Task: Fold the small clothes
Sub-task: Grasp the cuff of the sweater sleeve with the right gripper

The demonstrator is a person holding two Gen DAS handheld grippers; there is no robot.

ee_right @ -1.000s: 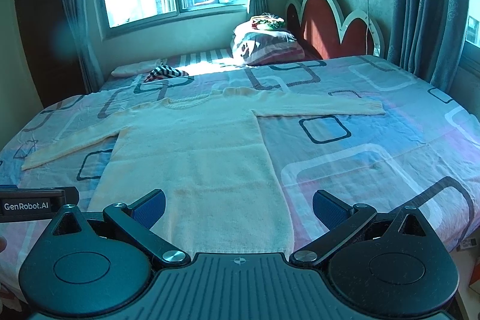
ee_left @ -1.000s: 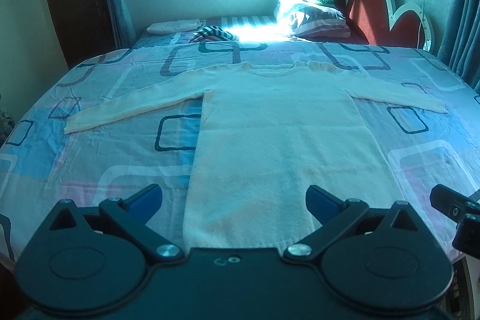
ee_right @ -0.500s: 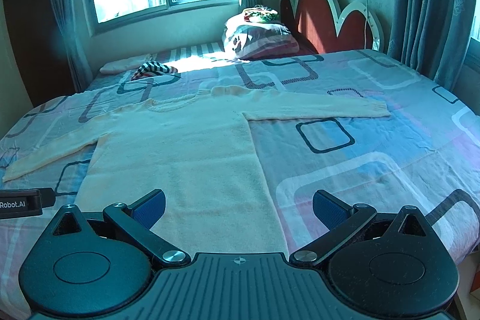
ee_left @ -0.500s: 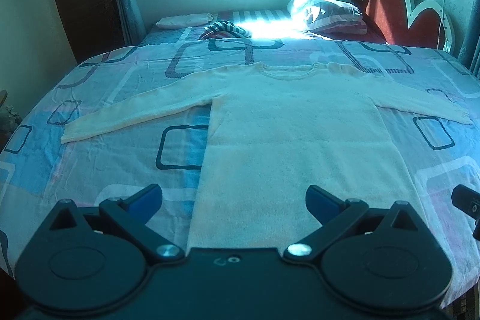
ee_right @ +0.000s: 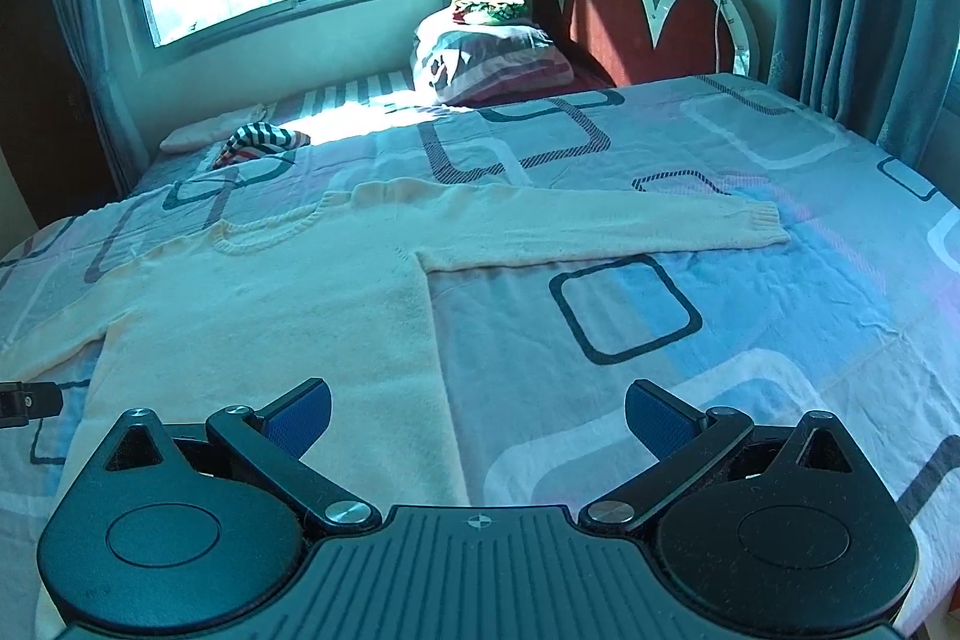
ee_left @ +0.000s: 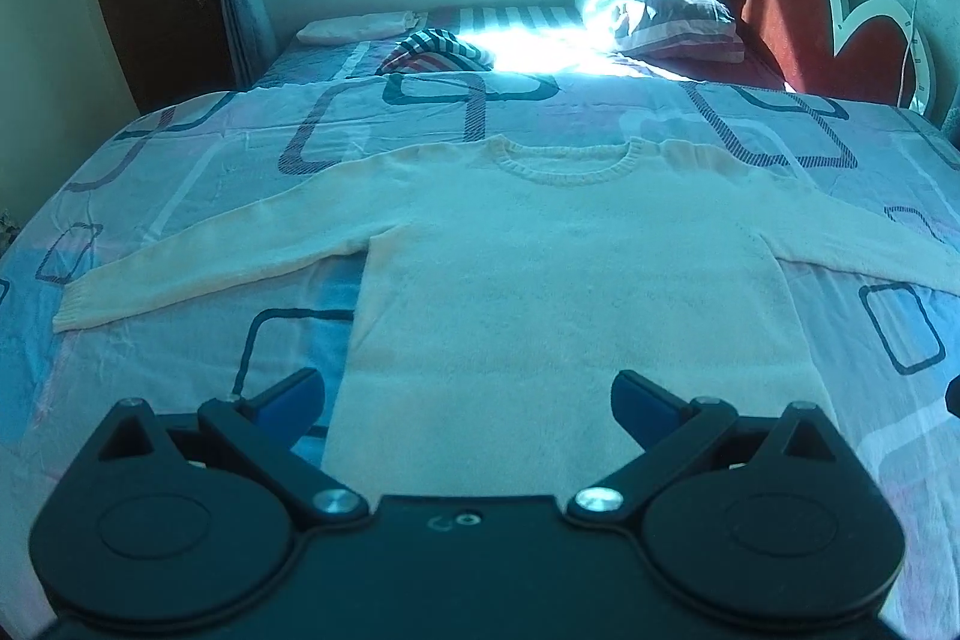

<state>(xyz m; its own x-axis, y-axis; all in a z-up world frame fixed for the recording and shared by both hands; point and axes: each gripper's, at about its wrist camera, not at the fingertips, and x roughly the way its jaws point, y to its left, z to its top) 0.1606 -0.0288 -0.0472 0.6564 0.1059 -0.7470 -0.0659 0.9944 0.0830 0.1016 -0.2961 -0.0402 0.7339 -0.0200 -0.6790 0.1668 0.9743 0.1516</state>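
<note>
The cream sweater (ee_left: 558, 268) lies flat and unfolded on the bed (ee_right: 690, 400), sleeves out toward 9 and 3 o'clock, while the left gripper (ee_left: 468, 397) and right gripper (ee_right: 477, 409) hover wide open, empty, likely needing a sleeve grasp next.

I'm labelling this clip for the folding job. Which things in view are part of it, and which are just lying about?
Part of the job:
- cream knitted long-sleeved sweater, spread flat
- left gripper, open
- right gripper, open

Lying about:
- striped crumpled garment
- pile of pillows by the red headboard
- patterned bedsheet
</note>
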